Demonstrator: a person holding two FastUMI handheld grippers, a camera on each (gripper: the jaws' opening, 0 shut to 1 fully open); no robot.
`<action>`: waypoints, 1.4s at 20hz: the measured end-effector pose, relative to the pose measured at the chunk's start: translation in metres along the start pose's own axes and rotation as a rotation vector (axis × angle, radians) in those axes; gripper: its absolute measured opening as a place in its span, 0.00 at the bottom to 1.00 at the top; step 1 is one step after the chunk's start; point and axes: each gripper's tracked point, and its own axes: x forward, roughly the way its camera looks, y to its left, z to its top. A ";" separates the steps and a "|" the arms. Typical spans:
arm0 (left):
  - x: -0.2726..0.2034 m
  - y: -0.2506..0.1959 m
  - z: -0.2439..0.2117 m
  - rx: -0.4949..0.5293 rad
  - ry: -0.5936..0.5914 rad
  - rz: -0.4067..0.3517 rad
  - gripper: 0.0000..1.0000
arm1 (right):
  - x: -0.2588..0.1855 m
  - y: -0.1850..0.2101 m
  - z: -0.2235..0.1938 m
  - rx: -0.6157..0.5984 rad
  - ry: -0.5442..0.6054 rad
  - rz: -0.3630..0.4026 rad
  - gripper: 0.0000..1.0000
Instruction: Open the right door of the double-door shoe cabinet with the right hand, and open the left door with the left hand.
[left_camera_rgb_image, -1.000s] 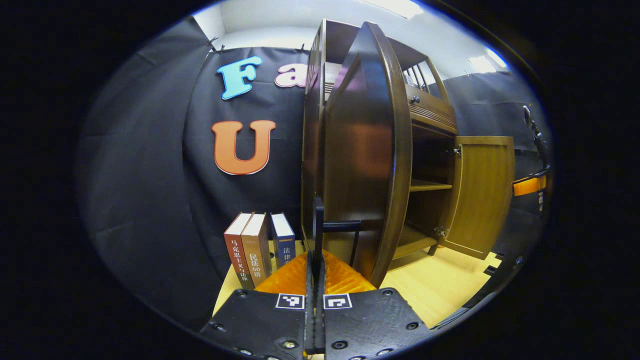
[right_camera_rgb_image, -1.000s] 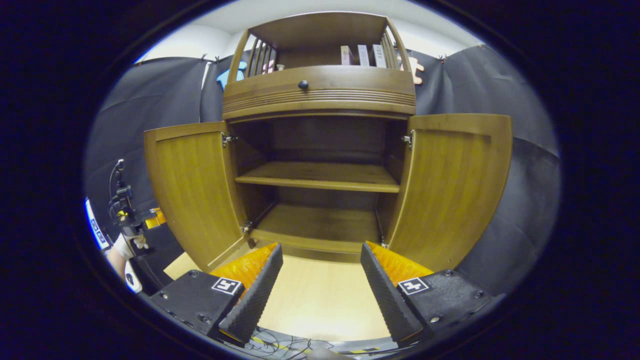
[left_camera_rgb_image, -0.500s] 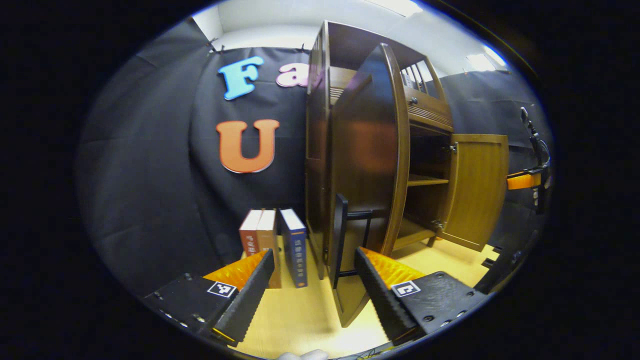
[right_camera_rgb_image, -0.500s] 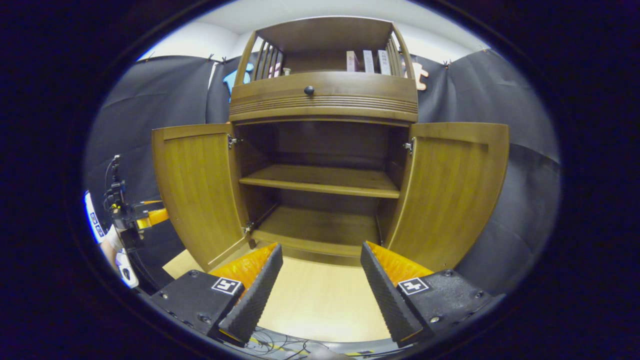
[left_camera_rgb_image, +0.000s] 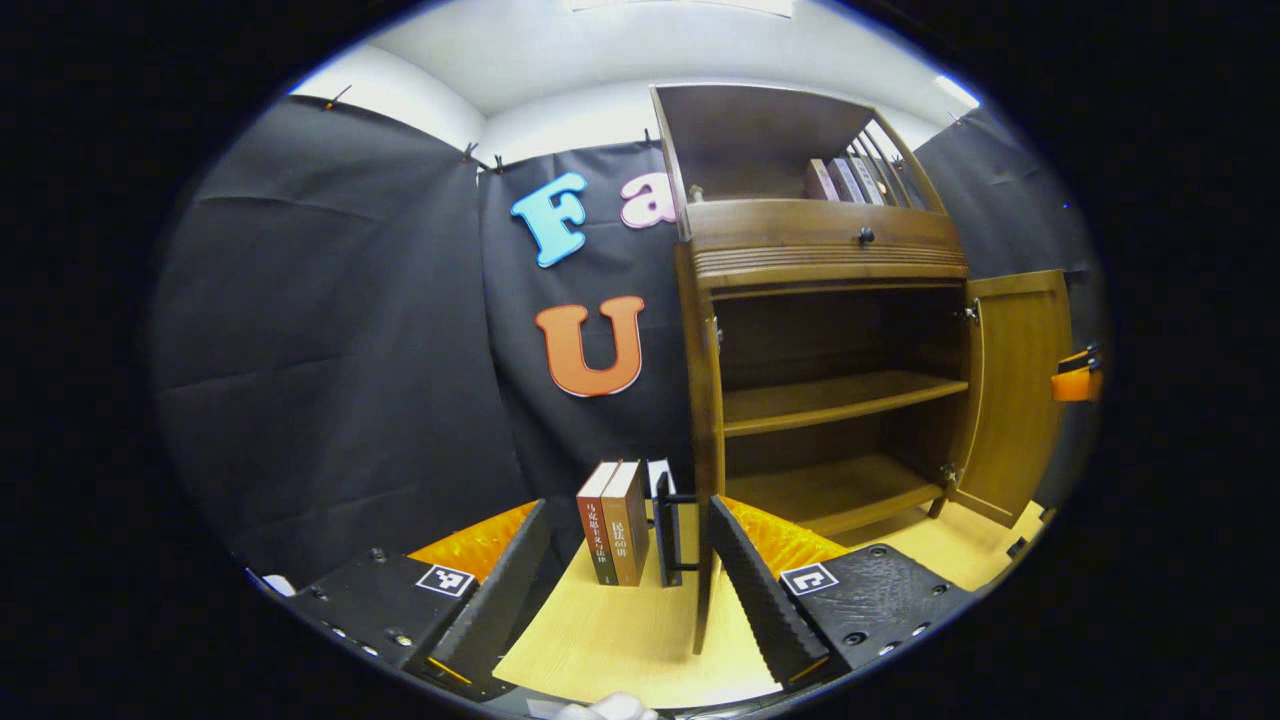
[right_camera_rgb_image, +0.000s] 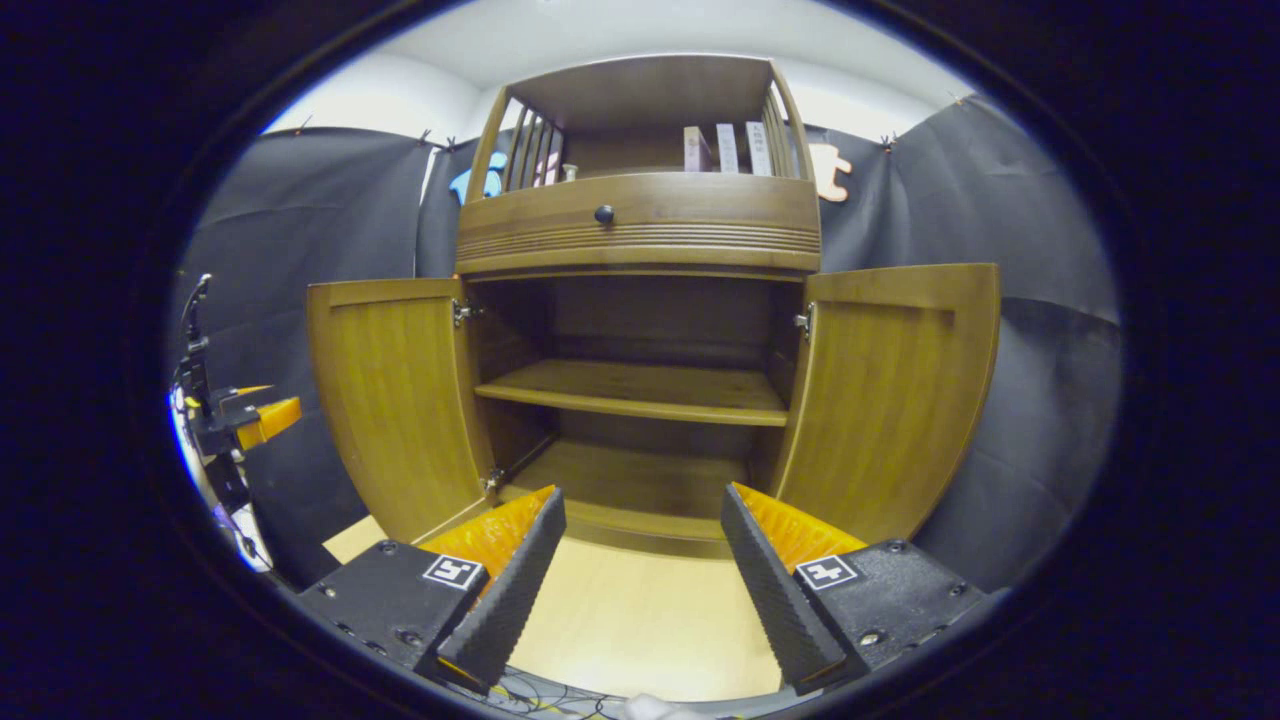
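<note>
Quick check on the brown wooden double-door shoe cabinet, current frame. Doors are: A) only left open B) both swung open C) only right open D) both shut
B: in the right gripper view the left door and right door of the brown wooden shoe cabinet both stand swung outward, baring the inner shelf; both grippers sit open, clear of them.

In your left gripper view, near 6 o'clock, two books stand upright. The tan book (left_camera_rgb_image: 630, 522) shows Chinese characters and "60" on its spine. The red book (left_camera_rgb_image: 598, 525) touching it shows Chinese characters too small to make out. At 1 o'clock, the shelf books (left_camera_rgb_image: 845, 181) atop the shoe cabinet (left_camera_rgb_image: 820, 252) can't be read.
</note>
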 end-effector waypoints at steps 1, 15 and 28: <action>-0.006 -0.007 0.007 0.014 -0.005 0.020 0.95 | -0.001 -0.005 0.003 0.005 -0.006 0.002 1.00; -0.020 -0.155 0.027 -0.041 0.035 -0.004 0.96 | -0.022 -0.084 0.007 0.057 -0.043 -0.077 0.99; -0.019 -0.194 0.044 -0.058 0.006 -0.121 1.00 | -0.035 -0.102 0.008 0.092 -0.067 -0.150 0.99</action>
